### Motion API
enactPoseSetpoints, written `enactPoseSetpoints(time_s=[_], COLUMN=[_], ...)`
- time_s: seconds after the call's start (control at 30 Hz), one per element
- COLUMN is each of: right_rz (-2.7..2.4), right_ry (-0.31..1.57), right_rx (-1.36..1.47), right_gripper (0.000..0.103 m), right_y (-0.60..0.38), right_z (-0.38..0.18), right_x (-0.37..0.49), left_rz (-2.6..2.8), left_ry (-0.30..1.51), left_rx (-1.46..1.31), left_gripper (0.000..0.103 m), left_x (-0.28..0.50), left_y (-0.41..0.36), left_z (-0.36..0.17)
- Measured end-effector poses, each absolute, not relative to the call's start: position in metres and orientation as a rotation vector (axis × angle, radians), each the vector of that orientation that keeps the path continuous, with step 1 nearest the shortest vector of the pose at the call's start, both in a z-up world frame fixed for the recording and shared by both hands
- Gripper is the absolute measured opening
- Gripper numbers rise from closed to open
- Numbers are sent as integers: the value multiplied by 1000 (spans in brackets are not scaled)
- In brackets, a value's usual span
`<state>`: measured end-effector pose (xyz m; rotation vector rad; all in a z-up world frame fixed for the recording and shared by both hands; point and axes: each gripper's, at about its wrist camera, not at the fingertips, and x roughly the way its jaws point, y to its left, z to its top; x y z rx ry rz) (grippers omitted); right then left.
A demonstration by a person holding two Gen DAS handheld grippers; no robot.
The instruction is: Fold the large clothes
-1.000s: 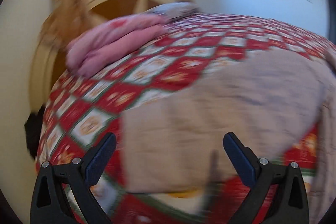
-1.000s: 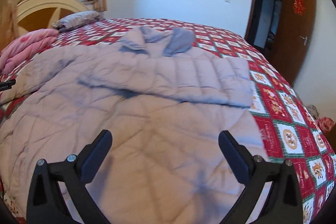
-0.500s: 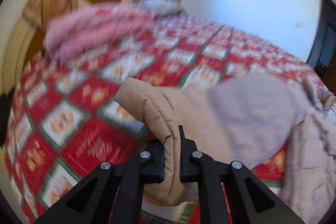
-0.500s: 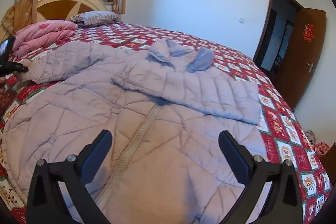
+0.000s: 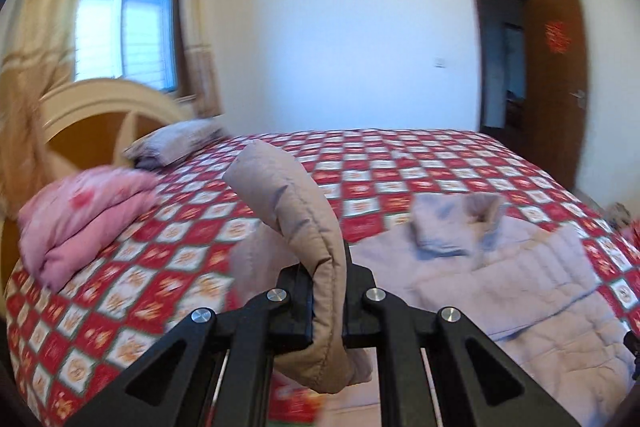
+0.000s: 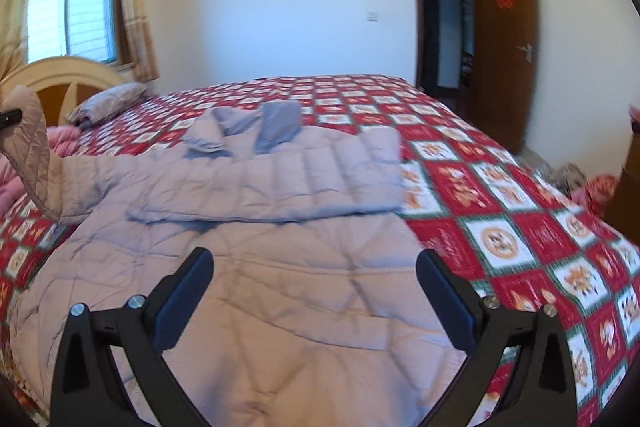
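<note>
A large pale lilac-beige quilted jacket (image 6: 280, 267) lies spread on the bed, collar (image 6: 244, 131) toward the far side, one sleeve (image 6: 300, 183) folded across its chest. My left gripper (image 5: 326, 301) is shut on the cuff of the other sleeve (image 5: 296, 211), which is lifted off the bed and arches up over the jaws. In the right wrist view that raised sleeve (image 6: 36, 151) hangs at the left edge. My right gripper (image 6: 314, 291) stands open above the jacket's lower body, nothing between its fingers.
The bed carries a red and white checked cover (image 6: 500, 227). Folded pink bedding (image 5: 84, 219) and a grey pillow (image 5: 176, 143) lie by the cream headboard (image 5: 100, 115). A window with curtains is behind it; a brown door (image 6: 504, 43) stands open at the right.
My left gripper shut on the sleeve cuff and lifted it up off the bed, swinging toward the jacket's body. The right gripper drifted a little, still open over the jacket.
</note>
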<state>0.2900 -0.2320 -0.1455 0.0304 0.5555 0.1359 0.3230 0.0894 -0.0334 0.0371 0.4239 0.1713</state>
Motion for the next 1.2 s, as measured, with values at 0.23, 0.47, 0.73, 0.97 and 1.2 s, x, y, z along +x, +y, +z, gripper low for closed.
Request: enactPoseSetpoints(time_s=[0.23, 0.47, 0.73, 0.97, 1.2], right_rz=[85, 61, 100, 257, 293], right_ry=[556, 589, 619, 660, 835], right_rx=[50, 77, 88, 74, 28], right_gripper=[103, 103, 103, 103, 87], right_y=[-268, -289, -282, -220, -160], right_z=[-150, -163, -161, -141, -168], right_x=[282, 283, 292, 331, 385], left_rz=[2, -7, 117, 330, 378], left_ry=[452, 402, 381, 583, 682], left_rx=[113, 263, 306, 168, 78], left_gripper=[10, 90, 94, 94, 94], left_x=[358, 358, 358, 383, 380], left_y=[-33, -122, -71, 40, 87], left_z=[-57, -71, -86, -136, -179])
